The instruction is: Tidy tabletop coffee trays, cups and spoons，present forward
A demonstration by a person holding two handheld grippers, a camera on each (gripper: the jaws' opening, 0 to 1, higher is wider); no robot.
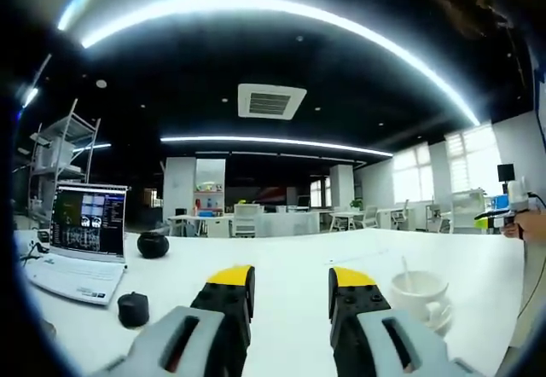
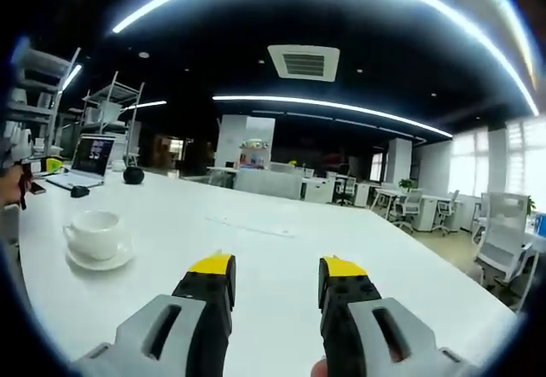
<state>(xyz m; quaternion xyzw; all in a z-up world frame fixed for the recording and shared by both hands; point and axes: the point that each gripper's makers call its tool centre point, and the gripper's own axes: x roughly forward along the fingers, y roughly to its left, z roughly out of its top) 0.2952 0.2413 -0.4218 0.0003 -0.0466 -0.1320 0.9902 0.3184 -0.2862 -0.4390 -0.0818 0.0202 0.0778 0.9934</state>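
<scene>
Both tools, left tool [image 1: 292, 287] and right tool [image 2: 276, 279], are held spread and empty above the tabletop [image 2: 281, 249], likely staged for a first grasp. The cup [image 2: 94, 232] is seated on its saucer [image 2: 101, 260] to the right tool's left (spoon [image 1: 407, 273] left standing in it), nothing gripped yet.

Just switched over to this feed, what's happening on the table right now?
Nothing is held yet. The left hand-held gripper and right hand-held gripper both hover open over the white table. A white cup sits on its saucer, with a spoon standing in it. An open laptop sits farther off.
</scene>
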